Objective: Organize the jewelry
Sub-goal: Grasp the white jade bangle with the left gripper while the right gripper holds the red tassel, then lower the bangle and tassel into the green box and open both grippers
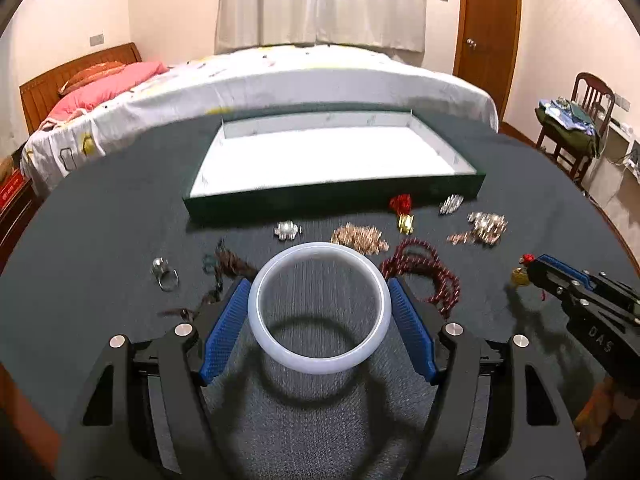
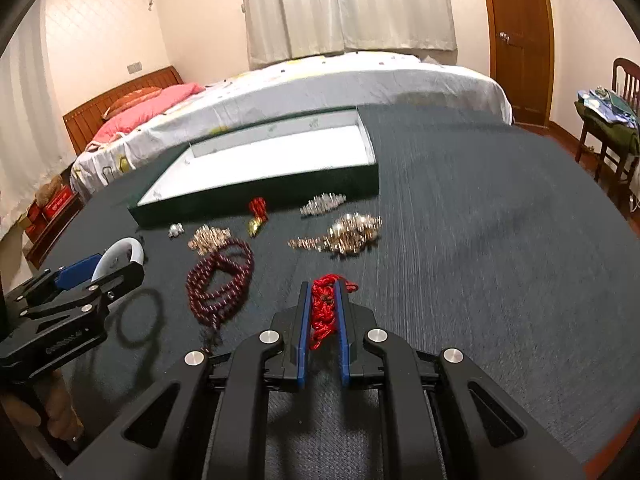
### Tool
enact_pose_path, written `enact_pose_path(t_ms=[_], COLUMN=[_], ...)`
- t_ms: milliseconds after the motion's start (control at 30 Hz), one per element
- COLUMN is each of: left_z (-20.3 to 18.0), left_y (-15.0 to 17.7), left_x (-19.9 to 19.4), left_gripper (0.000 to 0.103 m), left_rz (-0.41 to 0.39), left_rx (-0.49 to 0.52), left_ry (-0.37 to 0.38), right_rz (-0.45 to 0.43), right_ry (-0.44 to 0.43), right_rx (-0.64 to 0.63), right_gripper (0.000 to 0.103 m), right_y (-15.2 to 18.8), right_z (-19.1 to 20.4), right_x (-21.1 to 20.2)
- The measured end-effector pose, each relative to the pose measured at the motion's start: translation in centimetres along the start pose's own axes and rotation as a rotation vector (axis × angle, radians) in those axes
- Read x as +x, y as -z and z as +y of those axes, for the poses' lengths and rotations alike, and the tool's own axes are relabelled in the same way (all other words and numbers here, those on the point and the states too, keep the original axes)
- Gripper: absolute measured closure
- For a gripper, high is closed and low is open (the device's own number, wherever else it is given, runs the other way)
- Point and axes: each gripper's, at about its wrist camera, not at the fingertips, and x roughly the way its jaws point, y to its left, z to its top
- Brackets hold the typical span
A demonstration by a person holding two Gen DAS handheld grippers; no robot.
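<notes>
We are at the very start of the sorting, as far as we can judge: the tray (image 1: 332,196) at the far side of the table (image 1: 100,240) has nothing in it, and most of the jewelry lies loose on the dark cloth in front of it.

Our left gripper (image 1: 318,300) has its blue pads pressed on both sides of the white bangle (image 1: 320,360), which casts a ring shadow on the cloth below, so we judge it lifted clear of the table. Our right gripper (image 2: 324,312) is clamped nearly shut on a red knotted cord (image 2: 322,312); in the left view a small yellow charm (image 1: 519,278) hangs at its tip.

Left to do: both held pieces must reach the tray. Then the dark red bead strand (image 1: 424,276), the ring (image 1: 164,274) at the left, the silver clasp (image 1: 287,231), the gold chains (image 1: 360,238), the second red-and-gold charm (image 1: 404,216) and the pieces at the right (image 1: 484,226) near the tray's front wall.
</notes>
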Motion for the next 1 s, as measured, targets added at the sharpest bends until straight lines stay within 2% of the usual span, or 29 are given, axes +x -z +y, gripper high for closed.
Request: enact_pose_path(t_ms=[200,600,800,1000], left_z=[0.2,0.4,0.2,-0.4], left_y=[-1.7,-6.6,-10.0,-12.1], left_x=[-0.8,0.5,3.1,7.9], left_gripper=[0.034,0.034,0.034,0.034], left_rz=[-0.036,-0.099,-0.138,-0.123], left_rx=[-0.011,-0.024,-0.022,-0.011], left_ry=[0.008,0.018,0.013,0.005], right_rz=[-0.038,-0.155,-0.187,-0.142], right_ry=[-0.025,-0.053,-0.052,-0.036], right_rx=[0.011,-0.009,-0.007,0.004], right_gripper=[0.091,0.091,0.091,0.091], right_y=[-2.1,-8.1,-11.5,-12.9], right_z=[0.5,1.6,1.6,1.2], right_x=[-0.6,0.5,3.4,8.4])
